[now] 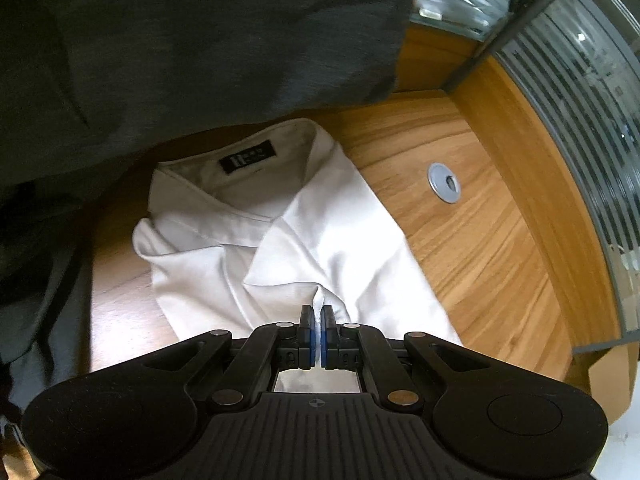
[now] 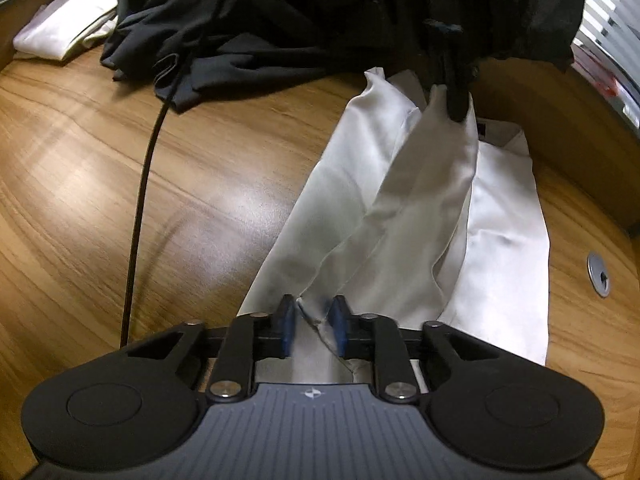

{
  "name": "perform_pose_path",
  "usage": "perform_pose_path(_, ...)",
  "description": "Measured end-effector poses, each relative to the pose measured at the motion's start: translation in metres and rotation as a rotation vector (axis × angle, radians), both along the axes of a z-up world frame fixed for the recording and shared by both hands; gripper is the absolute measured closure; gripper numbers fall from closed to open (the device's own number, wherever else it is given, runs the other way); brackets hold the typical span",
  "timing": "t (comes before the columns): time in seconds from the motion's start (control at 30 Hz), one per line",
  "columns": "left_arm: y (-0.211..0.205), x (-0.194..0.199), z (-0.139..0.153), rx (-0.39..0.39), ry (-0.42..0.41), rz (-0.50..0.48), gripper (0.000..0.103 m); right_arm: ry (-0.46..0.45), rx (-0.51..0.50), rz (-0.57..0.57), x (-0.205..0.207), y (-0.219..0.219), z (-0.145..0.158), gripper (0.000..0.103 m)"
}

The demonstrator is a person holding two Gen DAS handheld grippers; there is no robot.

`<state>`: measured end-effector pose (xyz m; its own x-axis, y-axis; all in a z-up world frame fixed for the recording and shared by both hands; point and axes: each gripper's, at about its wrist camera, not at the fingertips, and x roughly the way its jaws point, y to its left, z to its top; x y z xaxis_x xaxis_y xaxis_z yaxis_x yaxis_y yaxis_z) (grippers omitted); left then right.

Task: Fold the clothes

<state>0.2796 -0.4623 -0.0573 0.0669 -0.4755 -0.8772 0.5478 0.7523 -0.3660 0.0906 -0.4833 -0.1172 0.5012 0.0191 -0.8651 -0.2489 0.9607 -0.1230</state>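
Left gripper: the black left gripper with blue pads is sitting nearest its own camera, jaws pressed almost together and pinching a raised fold of the white collared cotton shirt.
Right gripper: the black right gripper is showing a narrow gap between its blue pads; a seamed edge of the same shirt is lying between them, and whether the pads are pressing on it cannot be told.
Shirt: it is lying on the brown wood-grain tabletop, part flat, part being lifted into a long fold running from the right gripper up to the left gripper's tips.
Neck label: a small black rectangular label is sitting inside the collar; its white lettering is too small to read.
Cable port: a round grey metal grommet is sitting in the tabletop just beside the shirt.
Black cable: a thin black cable is running across the wood, left of the shirt.
Dark clothes: a heap of dark grey garments is lying beyond the shirt.
Folded cloth: a pale folded fabric piece is resting at the far left corner.
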Motion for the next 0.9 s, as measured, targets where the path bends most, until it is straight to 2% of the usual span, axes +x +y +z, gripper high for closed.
perform_pose_path(0.03, 0.002, 0.001, 0.0, 0.0, 0.0, 0.006, 0.098, -0.014, 0.02, -0.023, -0.001, -0.003, 0.003, 0.098)
perform_pose_path(0.17, 0.006, 0.005, 0.0, 0.013, 0.008, 0.034, 0.099, -0.072, 0.104, -0.115, -0.007, -0.016, 0.018, 0.099)
perform_pose_path(0.27, 0.008, 0.008, 0.001, 0.042, 0.023, 0.077, 0.099, -0.141, 0.237, -0.248, -0.021, -0.039, 0.037, 0.099)
perform_pose_path(0.4, 0.004, 0.011, 0.004, 0.056, 0.047, 0.134, 0.099, -0.202, 0.437, -0.473, -0.045, -0.079, 0.046, 0.099)
perform_pose_path(0.6, -0.021, 0.013, -0.002, 0.067, 0.096, 0.191, 0.099, -0.218, 0.674, -0.787, -0.071, -0.126, 0.024, 0.099)
perform_pose_path(0.77, -0.052, 0.012, -0.008, 0.057, 0.102, 0.21, 0.098, -0.22, 0.825, -0.973, -0.088, -0.146, 0.001, 0.099)
perform_pose_path(0.9, -0.074, 0.012, -0.016, 0.005, 0.098, 0.221, 0.097, -0.199, 0.921, -1.107, -0.101, -0.16, -0.02, 0.099)
